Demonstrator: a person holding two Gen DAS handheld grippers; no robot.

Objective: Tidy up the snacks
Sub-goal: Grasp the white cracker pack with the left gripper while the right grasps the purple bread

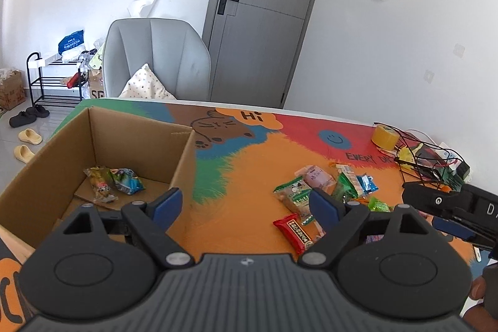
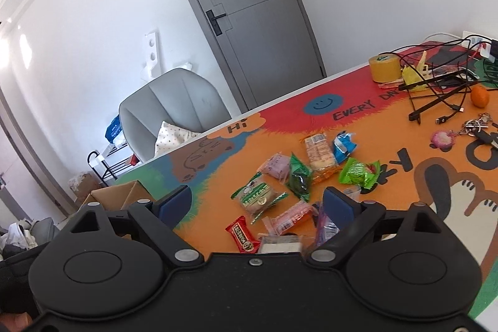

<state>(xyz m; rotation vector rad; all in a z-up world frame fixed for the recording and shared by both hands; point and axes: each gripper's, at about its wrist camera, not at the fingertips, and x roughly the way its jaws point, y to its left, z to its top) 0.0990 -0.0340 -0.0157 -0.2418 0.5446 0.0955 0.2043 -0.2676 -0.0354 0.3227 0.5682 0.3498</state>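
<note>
The left tool hangs wide open, gripping nothing, above the worktop between the cardboard box and the snack pile; two snack packets lie in the box's compartment; the right tool is likewise spread wide and empty over the loose snacks, a red packet nearest it.

A lived-in home room: a grey padded armchair with a spotted cushion, a black wire shoe rack, yellow slippers on the tiled floor.
</note>
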